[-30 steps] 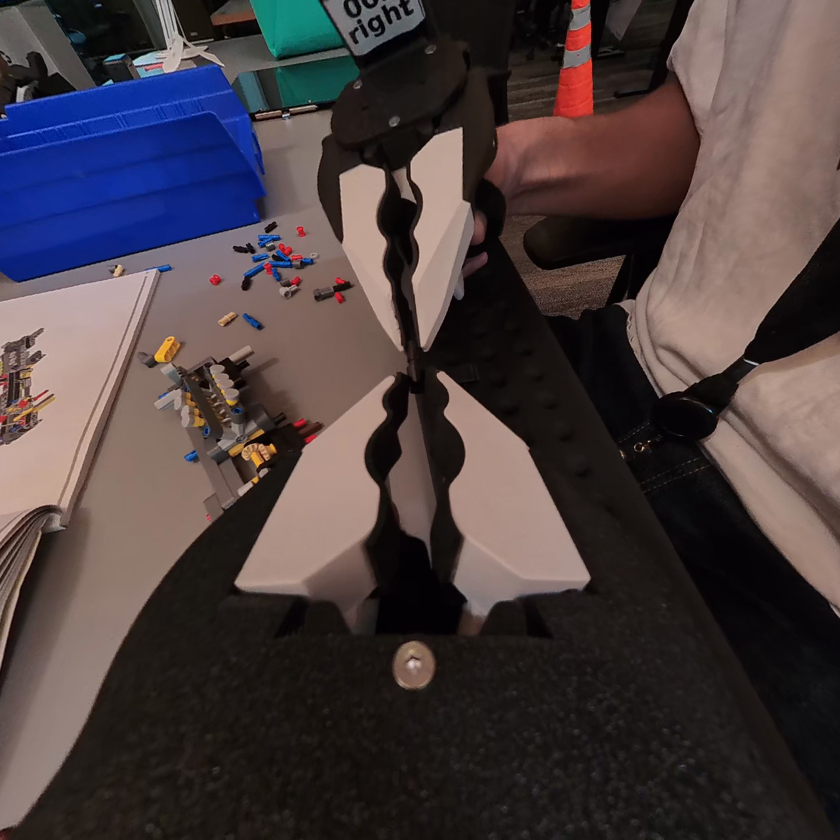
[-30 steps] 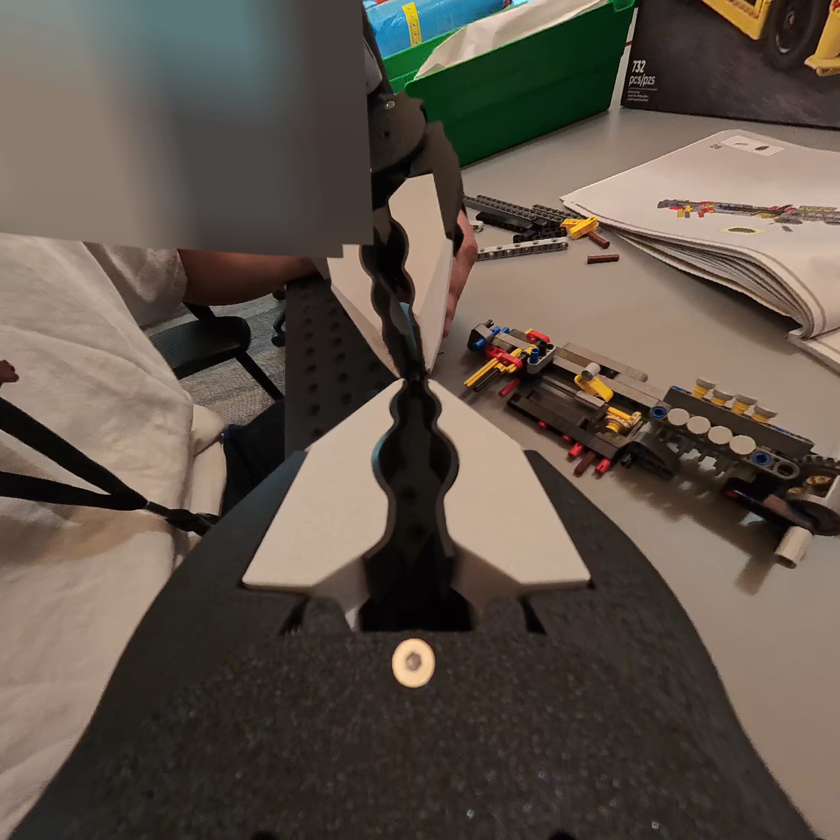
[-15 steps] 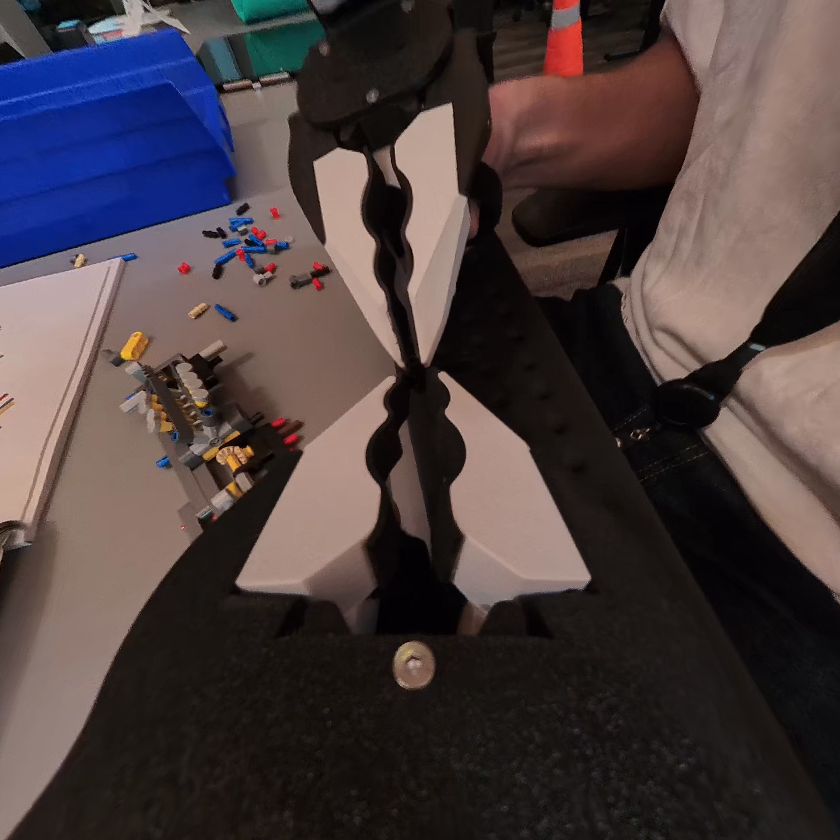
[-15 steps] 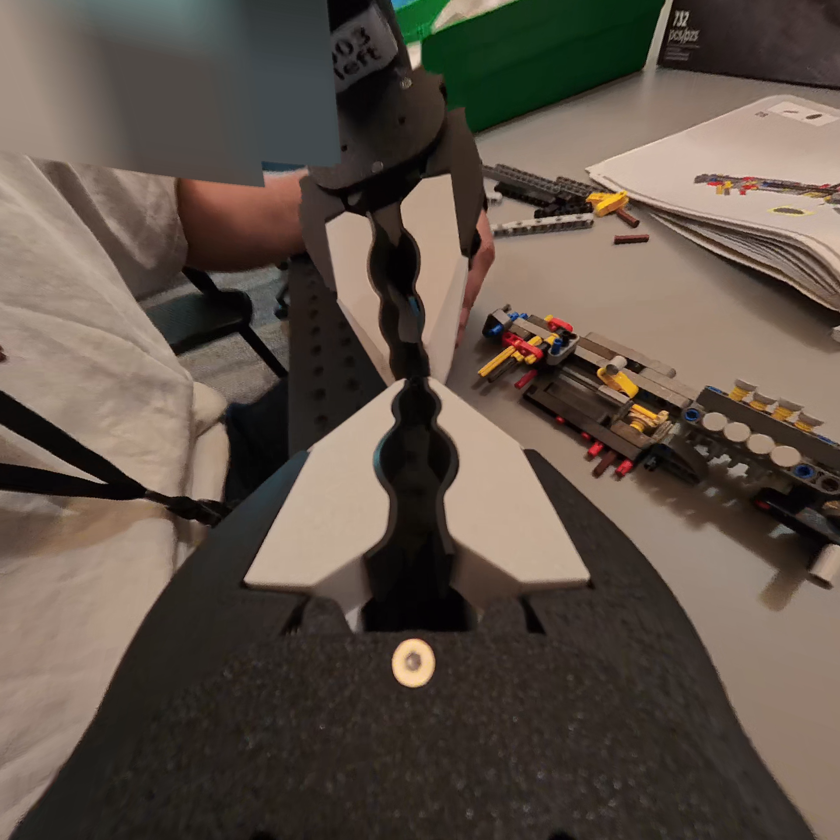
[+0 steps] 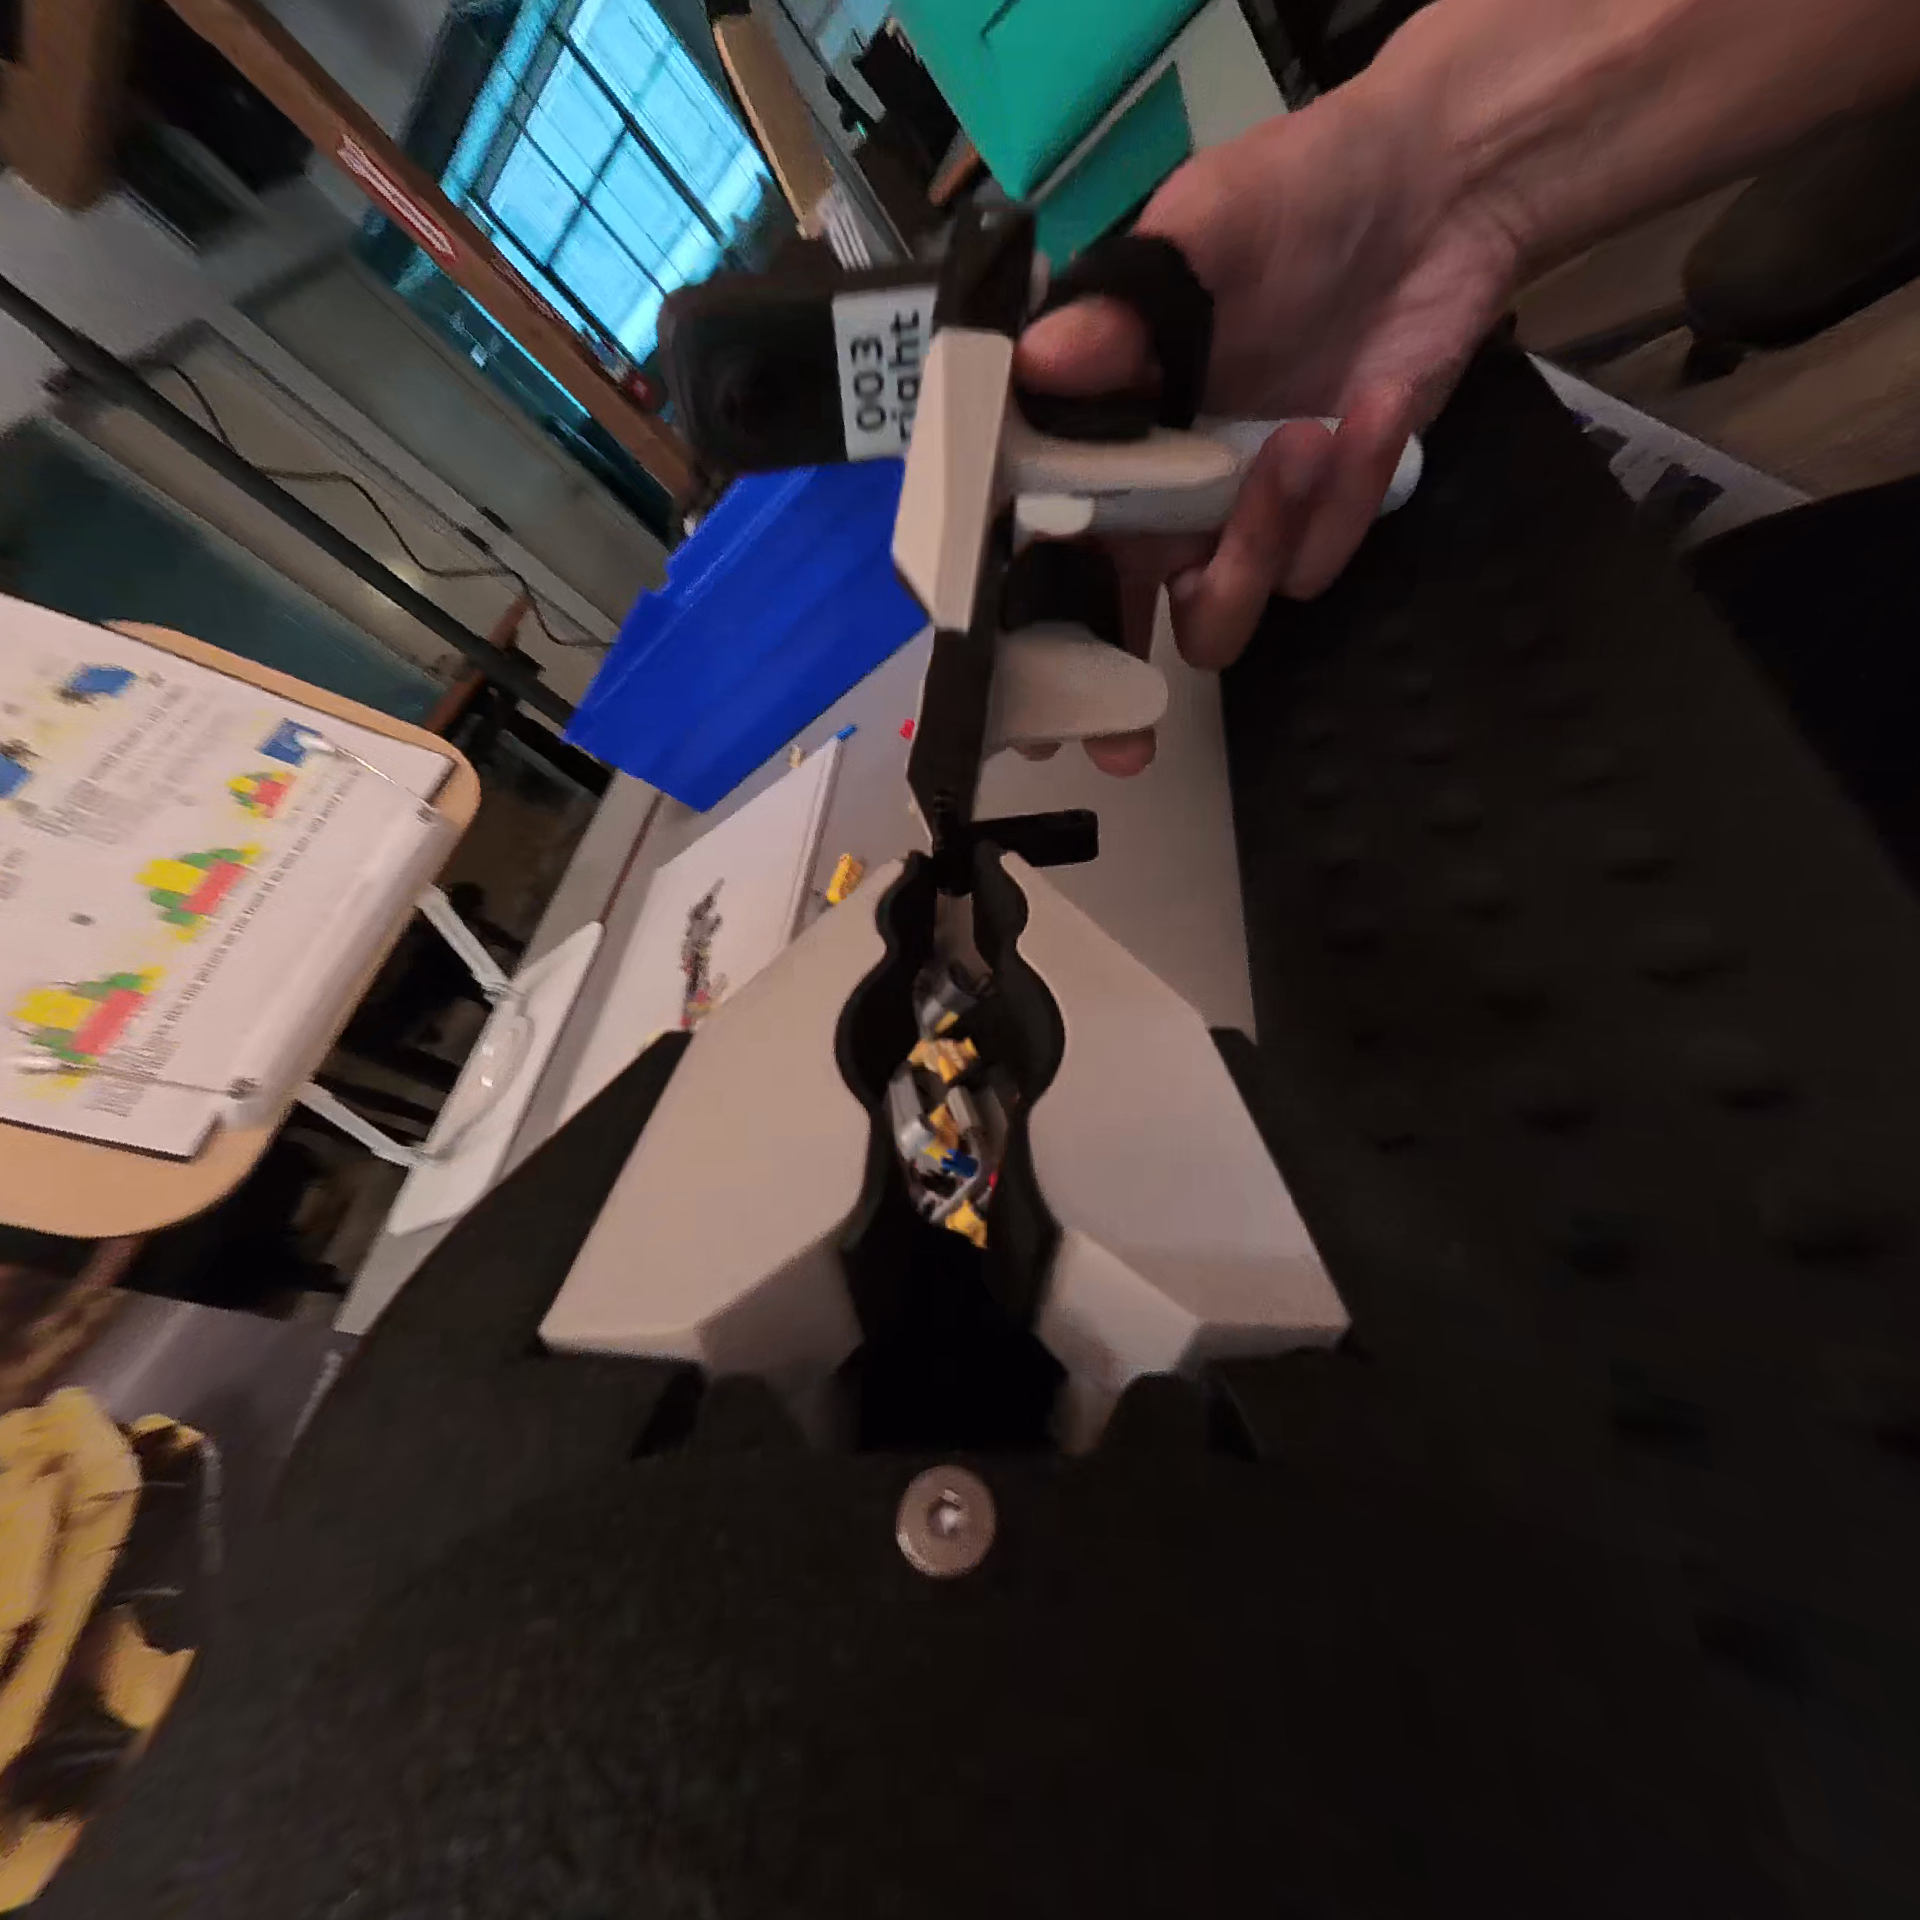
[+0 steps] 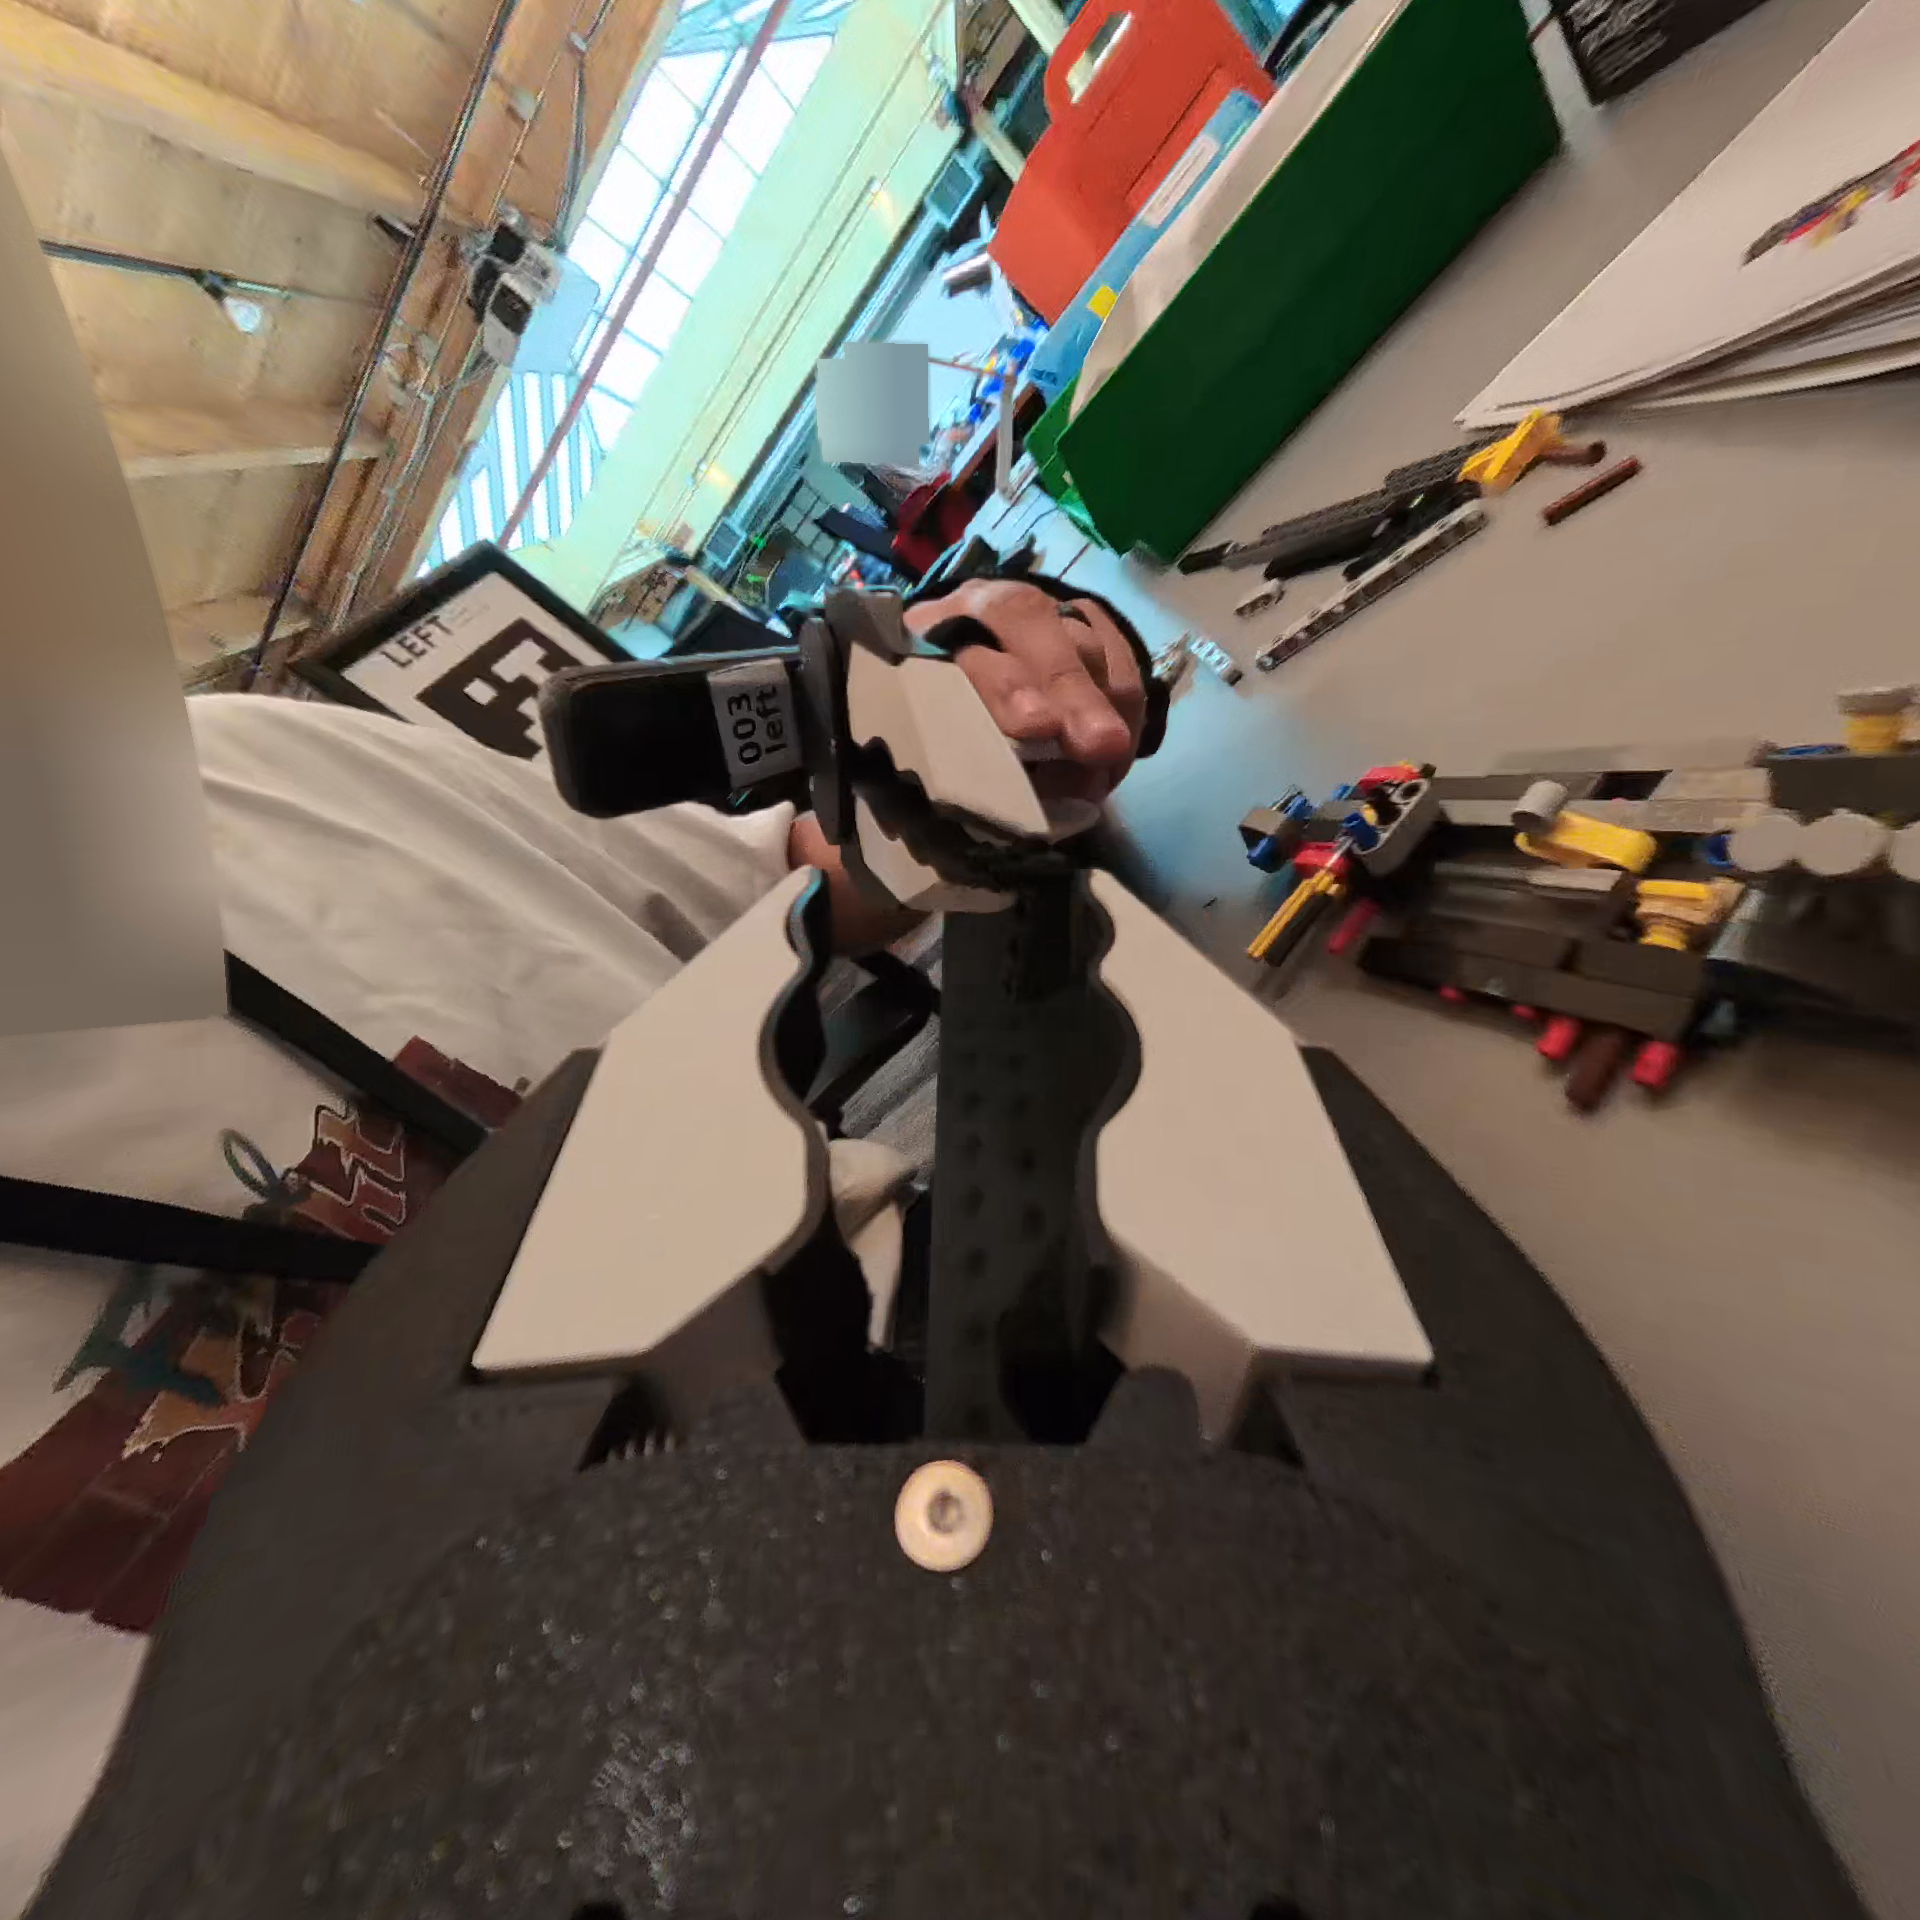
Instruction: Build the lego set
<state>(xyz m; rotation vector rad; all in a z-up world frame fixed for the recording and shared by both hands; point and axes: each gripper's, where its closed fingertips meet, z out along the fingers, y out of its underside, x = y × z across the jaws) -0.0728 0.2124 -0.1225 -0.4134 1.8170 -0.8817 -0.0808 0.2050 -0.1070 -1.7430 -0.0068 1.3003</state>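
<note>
My left gripper [image 5: 954, 871] is shut, its tips pinching a small black Lego piece [image 5: 1039, 837] that sticks out to the right. My right gripper [image 5: 940, 816] shows edge-on just above, tip to tip with it, held by a hand. In the right wrist view my right gripper [image 6: 951, 883] has its jaws apart and holds nothing. The left gripper [image 6: 1023, 857] sits just beyond its tips. The partly built Lego assembly [image 6: 1558, 914] lies on the grey table to the right. It also shows through the left gripper's gap [image 5: 945, 1122].
A black dimpled strip [image 5: 1558, 1039] runs along the table edge by the person's lap. An open manual [image 6: 1766, 260], a green bin [image 6: 1299, 291], loose black beams [image 6: 1351, 540] and a blue bin [image 5: 769, 623] sit on the table. A picture board [image 5: 156, 883] stands to the left.
My right gripper has opened; it was shut tip to tip with the left. Both views have rolled sideways and tipped upward. The left gripper stays shut.
</note>
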